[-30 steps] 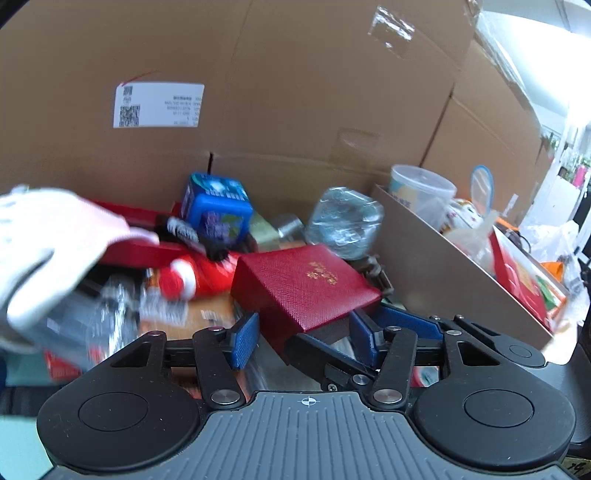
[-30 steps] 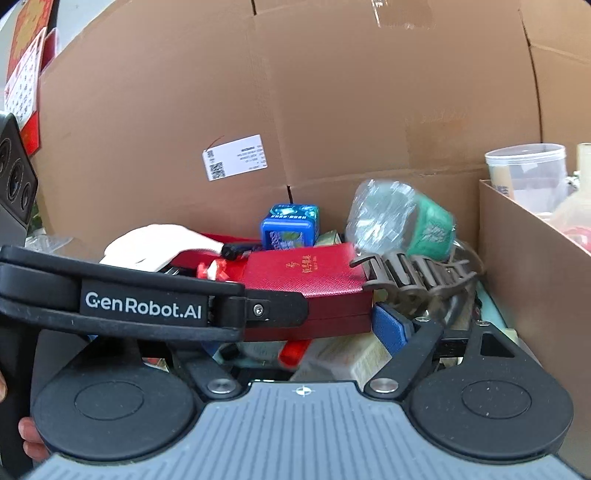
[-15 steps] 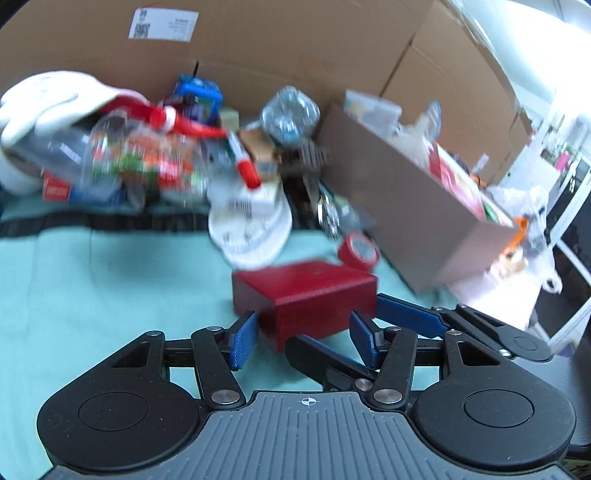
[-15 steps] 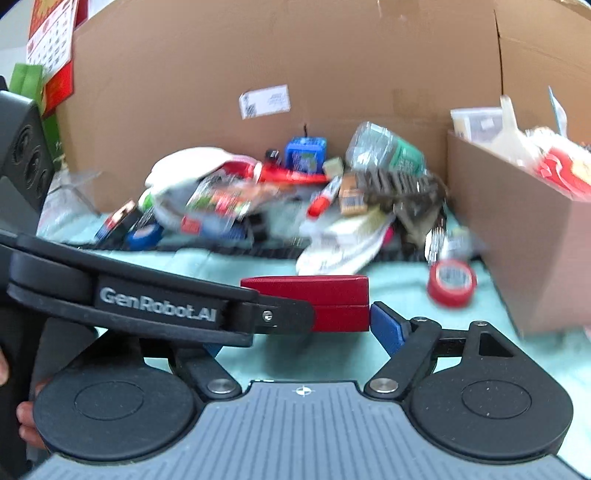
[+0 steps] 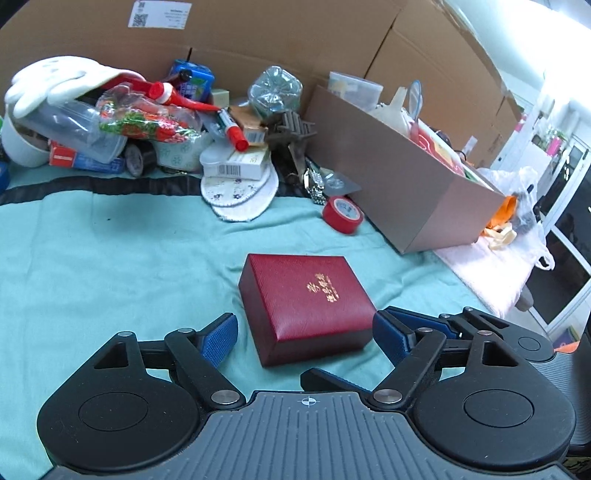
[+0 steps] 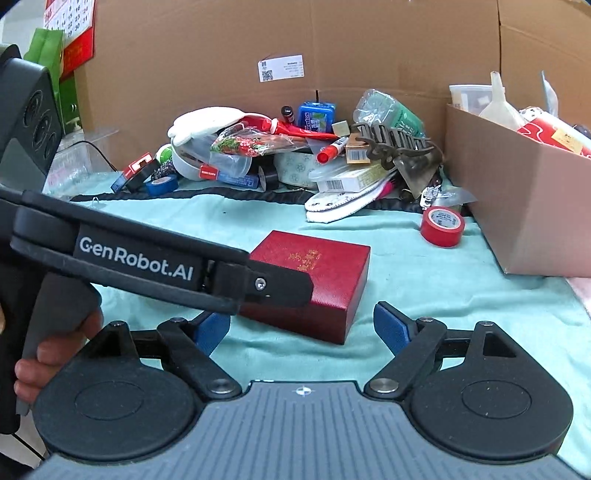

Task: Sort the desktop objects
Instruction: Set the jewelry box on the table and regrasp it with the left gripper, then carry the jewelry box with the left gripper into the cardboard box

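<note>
A dark red box with gold lettering (image 5: 308, 301) lies flat on the teal cloth (image 5: 110, 251); it also shows in the right wrist view (image 6: 325, 284). My left gripper (image 5: 304, 332) is open, its blue pads on either side of the box's near end, apart from it. My right gripper (image 6: 301, 326) is open and empty just in front of the box. The left gripper's black arm crosses the right wrist view and hides the box's left part.
A pile of clutter (image 5: 166, 118) lies at the back against a large cardboard wall (image 5: 258, 33): white glove, bottles, marker, boxes. A red tape roll (image 5: 342, 215) sits near an open brown carton (image 5: 399, 177) of items at right.
The red box was carried back from the pile, set down on the cloth, and my left gripper opened and let go of it. Both grippers pulled back and now stand wider open.
</note>
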### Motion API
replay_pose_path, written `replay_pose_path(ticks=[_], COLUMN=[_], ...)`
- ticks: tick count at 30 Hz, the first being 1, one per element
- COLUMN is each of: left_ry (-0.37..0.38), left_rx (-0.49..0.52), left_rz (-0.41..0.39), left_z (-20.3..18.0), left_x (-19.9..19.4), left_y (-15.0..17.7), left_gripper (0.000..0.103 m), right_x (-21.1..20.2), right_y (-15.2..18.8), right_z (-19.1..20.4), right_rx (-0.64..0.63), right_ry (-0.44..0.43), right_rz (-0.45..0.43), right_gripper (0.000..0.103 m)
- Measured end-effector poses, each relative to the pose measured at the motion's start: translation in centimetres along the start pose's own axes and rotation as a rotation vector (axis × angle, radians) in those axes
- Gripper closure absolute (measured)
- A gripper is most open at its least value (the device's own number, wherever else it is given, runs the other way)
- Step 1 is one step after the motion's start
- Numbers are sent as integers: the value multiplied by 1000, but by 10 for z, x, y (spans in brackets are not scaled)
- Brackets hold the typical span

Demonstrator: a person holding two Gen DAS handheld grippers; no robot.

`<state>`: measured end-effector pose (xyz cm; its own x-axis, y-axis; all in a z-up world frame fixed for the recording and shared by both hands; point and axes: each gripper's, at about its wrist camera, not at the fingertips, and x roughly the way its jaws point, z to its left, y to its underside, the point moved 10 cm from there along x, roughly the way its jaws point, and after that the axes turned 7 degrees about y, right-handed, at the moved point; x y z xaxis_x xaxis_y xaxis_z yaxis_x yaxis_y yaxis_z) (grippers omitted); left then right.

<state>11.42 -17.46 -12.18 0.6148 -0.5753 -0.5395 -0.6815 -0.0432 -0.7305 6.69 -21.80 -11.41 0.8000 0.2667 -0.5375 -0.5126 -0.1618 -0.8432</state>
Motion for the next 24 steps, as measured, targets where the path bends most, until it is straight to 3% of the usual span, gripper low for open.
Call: replay_pose_path(ticks=[14,20,24], left_ry=[37,6,-11], left_rx=[-17,-5,16], left_rz=[40,43,23], left_z=[4,3,-3], left_x=[18,19,11], left_y=[-8,-10,-15], left_gripper=[17,27,26], right_x=[18,18,9], right_y=[-3,-1,-4], right_z=[-5,-3,-3], right_rx=[-14,-43,-45], right_ry=[-55,-52,-53], right_rz=[22,30,19], right_gripper=[19,28,33])
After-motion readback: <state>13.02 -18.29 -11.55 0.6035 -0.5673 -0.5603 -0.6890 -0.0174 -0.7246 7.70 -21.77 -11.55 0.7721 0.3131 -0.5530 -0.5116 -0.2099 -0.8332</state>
